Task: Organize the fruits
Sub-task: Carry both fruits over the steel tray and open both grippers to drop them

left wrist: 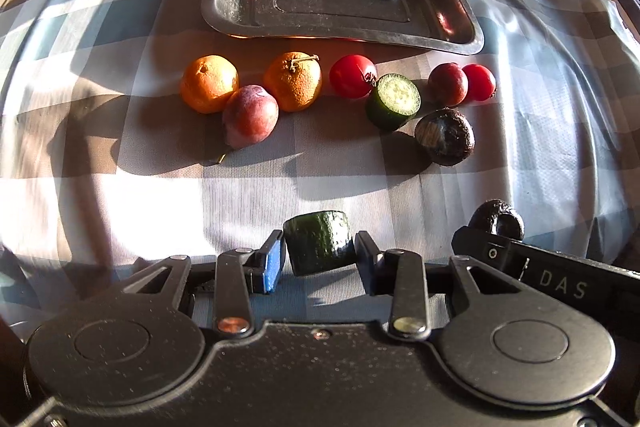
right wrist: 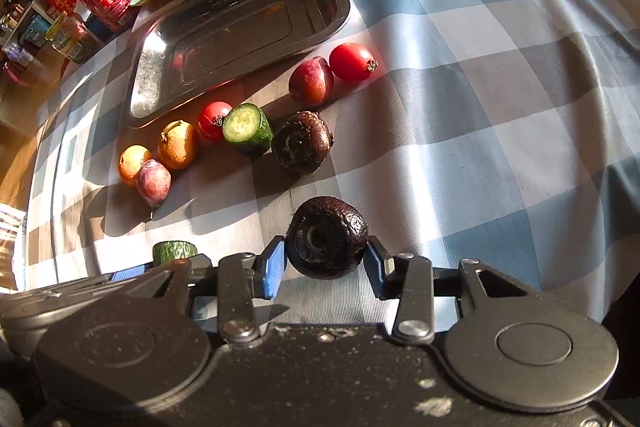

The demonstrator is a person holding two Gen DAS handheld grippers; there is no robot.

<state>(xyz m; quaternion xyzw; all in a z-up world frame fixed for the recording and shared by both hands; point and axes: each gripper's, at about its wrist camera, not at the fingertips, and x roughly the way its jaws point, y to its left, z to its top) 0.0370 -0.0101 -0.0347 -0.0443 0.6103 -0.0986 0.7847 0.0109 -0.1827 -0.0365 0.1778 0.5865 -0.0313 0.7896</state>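
Clamped between the pads of the left gripper (left wrist: 320, 255) sits a green cucumber chunk (left wrist: 320, 241), while the right gripper (right wrist: 326, 259) is closed on a dark wrinkled avocado half (right wrist: 326, 237). Both lie well short of the steel tray (left wrist: 224, 3); just before the tray's near rim, oranges (left wrist: 209, 83), plums (left wrist: 250, 115), tomatoes (left wrist: 352, 75), another cucumber piece (left wrist: 394, 101) and a second avocado half (left wrist: 445, 135) rest on the checked cloth (left wrist: 160, 187).

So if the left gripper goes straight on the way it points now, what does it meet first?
The left gripper is already shut on a cucumber piece. It points steeply down, so that piece would probably meet the checked tablecloth first; the row of fruit lies further off.
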